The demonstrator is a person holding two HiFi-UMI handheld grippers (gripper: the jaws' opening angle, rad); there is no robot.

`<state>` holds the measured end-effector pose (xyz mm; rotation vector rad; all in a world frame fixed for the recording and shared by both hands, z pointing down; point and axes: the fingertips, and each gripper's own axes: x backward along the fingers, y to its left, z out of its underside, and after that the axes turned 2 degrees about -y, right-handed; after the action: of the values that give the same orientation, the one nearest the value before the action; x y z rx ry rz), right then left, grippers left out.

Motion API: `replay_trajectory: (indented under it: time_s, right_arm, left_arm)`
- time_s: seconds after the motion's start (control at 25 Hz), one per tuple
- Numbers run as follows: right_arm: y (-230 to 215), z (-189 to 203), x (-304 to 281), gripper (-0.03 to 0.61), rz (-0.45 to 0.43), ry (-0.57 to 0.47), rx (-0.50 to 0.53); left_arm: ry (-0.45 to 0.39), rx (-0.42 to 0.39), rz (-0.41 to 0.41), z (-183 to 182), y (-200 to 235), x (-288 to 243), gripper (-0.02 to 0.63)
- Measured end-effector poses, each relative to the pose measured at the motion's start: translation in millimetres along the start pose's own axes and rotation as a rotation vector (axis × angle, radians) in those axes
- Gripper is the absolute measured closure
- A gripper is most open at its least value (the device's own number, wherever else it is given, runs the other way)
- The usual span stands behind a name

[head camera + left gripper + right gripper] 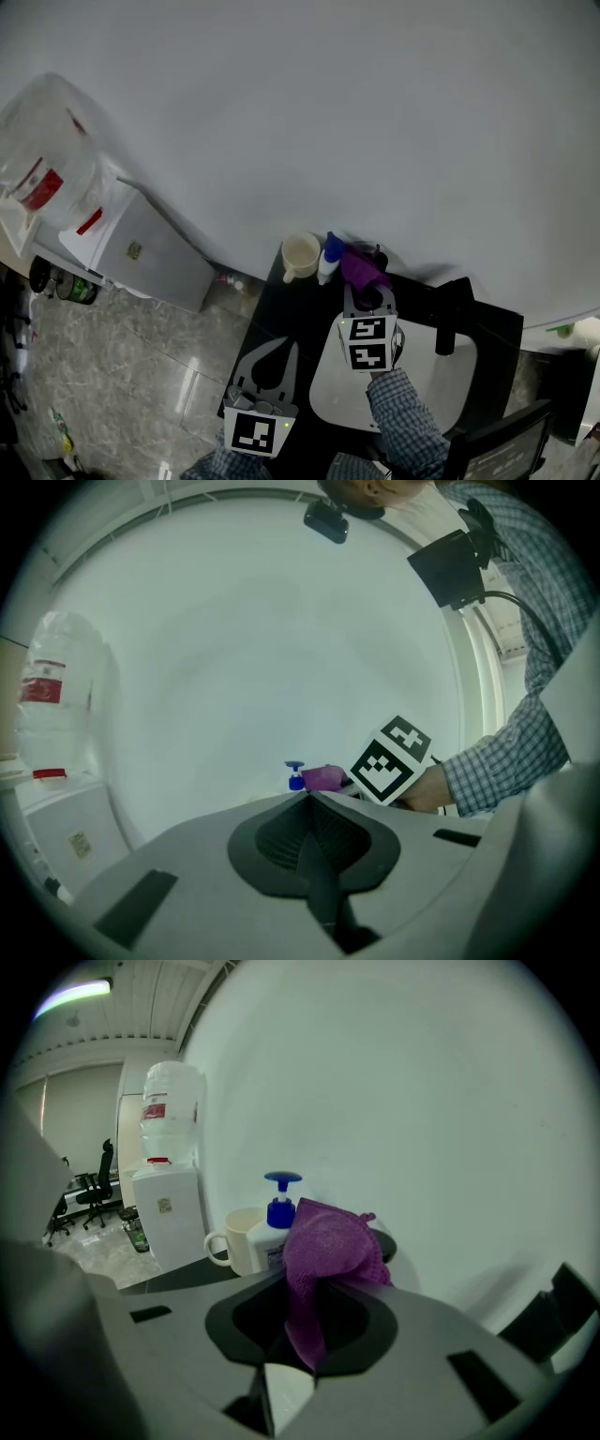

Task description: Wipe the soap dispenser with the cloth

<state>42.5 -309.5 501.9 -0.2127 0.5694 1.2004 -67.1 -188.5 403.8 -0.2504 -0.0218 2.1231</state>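
The white soap dispenser [328, 262] with a blue pump stands at the back of the black counter [281, 309], beside a cream mug [300, 255]. My right gripper [367, 292] is shut on the purple cloth [362, 268], which bunches up just right of the dispenser. In the right gripper view the cloth [328, 1241] hangs from the jaws of the right gripper [311, 1274] and lies against the dispenser [270, 1227]. My left gripper [284, 351] hovers shut and empty at the counter's front left, well short of the bottle. In the left gripper view the left gripper [307, 797] faces the dispenser [295, 776] far ahead.
A white sink [422, 384] with a black faucet [452, 317] sits right of the dispenser. The mug [236, 1237] stands left of the bottle. A water cooler [66, 202] stands on the floor to the left. The wall runs close behind the counter.
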Motion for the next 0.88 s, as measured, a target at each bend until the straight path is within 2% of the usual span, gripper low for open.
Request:
replay_trajectory:
  time_s: [0.32, 0.6, 0.88]
  right_arm:
    - [18, 25, -13, 0.5, -0.041, 0.037, -0.005]
    - [22, 66, -23, 0.5, -0.073, 0.131, -0.031]
    - [26, 58, -10, 0.5, -0.115, 0.119, -0.045]
  left_arm:
    - [0.021, 0.035, -0.019, 10, 4, 2, 0.612]
    - [0.029, 0.025, -0.011, 15, 2, 2, 0.612]
    - [0.009, 0.034, 0.001, 7, -6, -4, 0.612]
